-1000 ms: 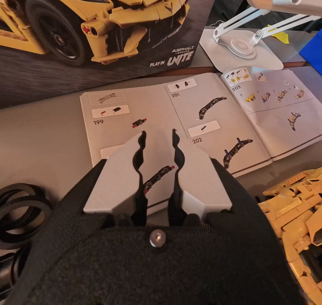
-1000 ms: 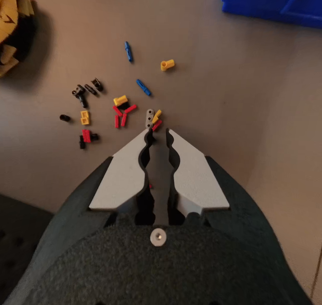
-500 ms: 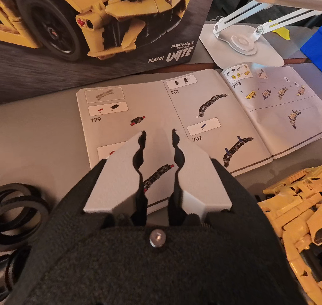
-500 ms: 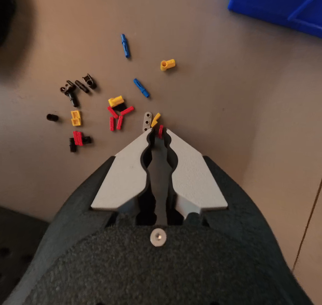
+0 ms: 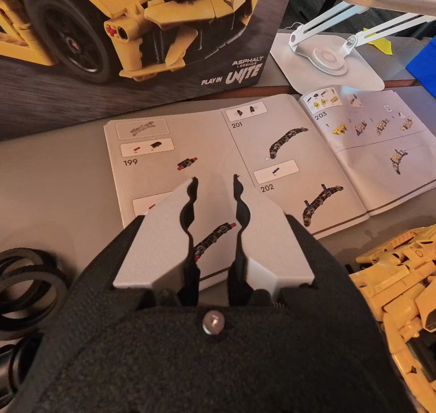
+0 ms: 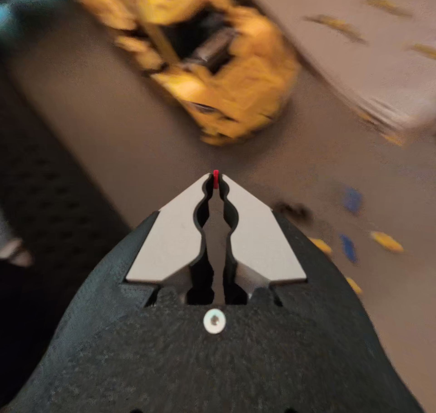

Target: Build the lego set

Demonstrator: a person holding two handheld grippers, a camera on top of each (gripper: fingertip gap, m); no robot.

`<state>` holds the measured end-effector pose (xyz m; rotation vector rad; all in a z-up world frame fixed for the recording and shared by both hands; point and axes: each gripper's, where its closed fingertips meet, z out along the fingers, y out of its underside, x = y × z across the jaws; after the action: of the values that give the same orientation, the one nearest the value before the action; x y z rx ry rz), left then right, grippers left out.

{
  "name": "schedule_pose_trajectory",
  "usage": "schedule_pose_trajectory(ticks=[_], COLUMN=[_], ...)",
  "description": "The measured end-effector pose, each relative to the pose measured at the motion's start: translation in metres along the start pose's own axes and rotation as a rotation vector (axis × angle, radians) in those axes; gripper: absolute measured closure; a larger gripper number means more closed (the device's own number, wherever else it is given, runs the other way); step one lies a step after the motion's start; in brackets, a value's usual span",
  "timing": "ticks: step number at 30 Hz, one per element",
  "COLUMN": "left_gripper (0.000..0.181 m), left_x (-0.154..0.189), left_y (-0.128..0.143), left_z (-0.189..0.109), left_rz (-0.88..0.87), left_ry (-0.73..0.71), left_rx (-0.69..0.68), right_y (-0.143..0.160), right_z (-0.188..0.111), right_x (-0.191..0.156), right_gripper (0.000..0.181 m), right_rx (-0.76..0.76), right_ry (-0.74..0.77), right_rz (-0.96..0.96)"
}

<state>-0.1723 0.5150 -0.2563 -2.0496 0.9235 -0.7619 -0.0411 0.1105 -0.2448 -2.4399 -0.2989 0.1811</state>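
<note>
The right tongs (image 6: 215, 174) are pinched together on a small red pin (image 6: 215, 182), held upright at the very tips; half a second ago that pin was still down on the bench among the loose pieces, just between the parting fingers. Since then the right wrist view has swung right away from the scatter: everything beyond the tips is smeared with motion, and the half-built yellow car (image 6: 212, 71) now fills the space ahead of the pin, where before there was only bare bench (image 6: 94, 118). A few blue and yellow bits (image 6: 349, 246) streak past on the right of the tongs, too blurred to tell apart.

The left tongs (image 5: 214, 177) stand apart with nothing between them, hovering over the open instruction booklet (image 5: 165, 177) much as they did a moment ago; the booklet has barely shifted in that view. Black tyres (image 5: 26, 290) lie left of the booklet, the yellow car (image 5: 401, 295) lies to its right. Beyond the booklet stands the set's box (image 5: 132, 36), and right of the box a white lamp base (image 5: 328, 59).
</note>
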Motion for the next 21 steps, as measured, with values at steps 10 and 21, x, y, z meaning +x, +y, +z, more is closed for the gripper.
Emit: schedule_pose_trajectory(ticks=[10,21], left_gripper=[0.151,0.151], left_x=[-0.003,0.001], left_y=[0.0,-0.001], left_z=[0.0,-0.001], left_rz=[-0.017,-0.013], left_ry=[0.008,0.029], left_rx=[0.0,-0.003], right_y=[-0.016,-0.022], right_z=[0.091,0.065], right_x=[-0.096,-0.07], right_gripper=[0.177,0.157], right_rx=[-0.129,-0.039], right_ry=[-0.132,-0.13], right_rz=[-0.255,-0.124])
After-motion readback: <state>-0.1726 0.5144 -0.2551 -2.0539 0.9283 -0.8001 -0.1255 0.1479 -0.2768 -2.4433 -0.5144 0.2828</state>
